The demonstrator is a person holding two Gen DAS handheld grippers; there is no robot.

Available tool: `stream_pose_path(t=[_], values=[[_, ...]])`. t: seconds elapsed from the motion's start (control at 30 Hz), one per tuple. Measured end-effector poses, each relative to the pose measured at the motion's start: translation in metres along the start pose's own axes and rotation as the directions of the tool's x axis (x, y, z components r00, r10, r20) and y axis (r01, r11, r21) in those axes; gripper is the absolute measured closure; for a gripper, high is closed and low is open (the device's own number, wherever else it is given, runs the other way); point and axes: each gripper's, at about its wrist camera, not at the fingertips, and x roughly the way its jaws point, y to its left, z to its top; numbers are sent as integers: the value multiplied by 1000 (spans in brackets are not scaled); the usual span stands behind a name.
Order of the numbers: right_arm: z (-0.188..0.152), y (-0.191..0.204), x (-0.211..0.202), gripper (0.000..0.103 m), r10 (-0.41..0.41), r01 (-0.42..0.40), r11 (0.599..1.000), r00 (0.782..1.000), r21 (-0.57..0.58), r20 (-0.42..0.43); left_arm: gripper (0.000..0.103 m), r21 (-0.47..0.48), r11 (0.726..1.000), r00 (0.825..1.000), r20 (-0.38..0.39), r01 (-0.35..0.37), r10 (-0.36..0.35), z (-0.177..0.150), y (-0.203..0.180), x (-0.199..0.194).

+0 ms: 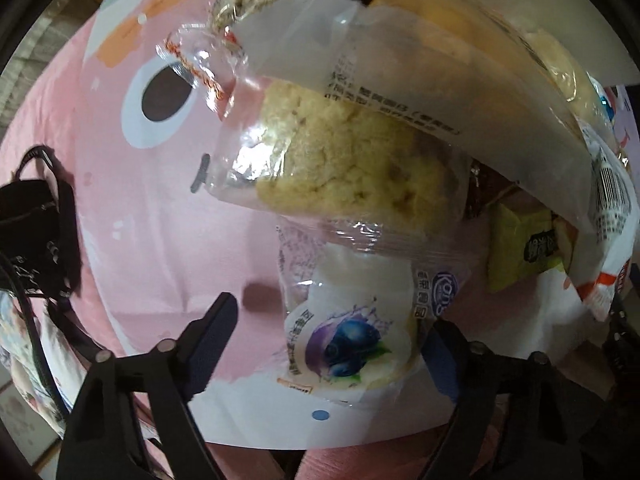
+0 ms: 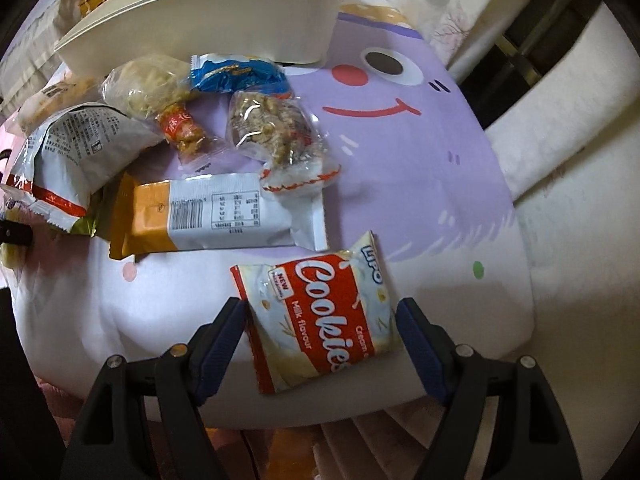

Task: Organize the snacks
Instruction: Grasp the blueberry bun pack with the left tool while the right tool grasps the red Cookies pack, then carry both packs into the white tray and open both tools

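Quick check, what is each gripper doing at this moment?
Left gripper: open, straddling the blueberry cake packet, not clamped.
Right gripper: open, fingers either side of the Cookies packet, not gripping.

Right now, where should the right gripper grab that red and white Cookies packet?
Grip the Cookies packet across its long side edges, coming from its near end: it lies flat between the open right gripper, lengthwise along the fingers.

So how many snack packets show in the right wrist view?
8, maybe more hidden: cookies packet between the fingers, orange bar, granola, blue, noodle, white bag, one behind, green beneath.
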Motion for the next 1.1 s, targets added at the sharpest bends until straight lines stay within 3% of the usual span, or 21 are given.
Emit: stream_pose_path(t=[0.1, 0.4, 0.67, 0.83, 1.1], values=[[3, -3, 2, 24, 32, -32, 999, 999, 9, -3, 27, -12, 1000, 1000, -16, 23, -23, 5, 0, 4], [21, -12, 14, 25, 120, -120, 992, 993, 36, 15, 32, -44, 998, 999, -9, 51, -52, 1, 7, 5], [30, -14, 15, 40, 113, -113, 991, 994, 78, 0, 39, -50, 997, 997, 64, 52, -48, -23, -2, -2], [31, -18, 15, 47, 117, -117, 988, 993, 97, 12, 52, -48, 998, 991, 126, 46, -40, -40, -8, -6], [21, -13, 6, 49, 127, -128, 987, 992, 95, 18, 56, -110, 994, 988, 153, 21, -3, -62, -11, -13]])
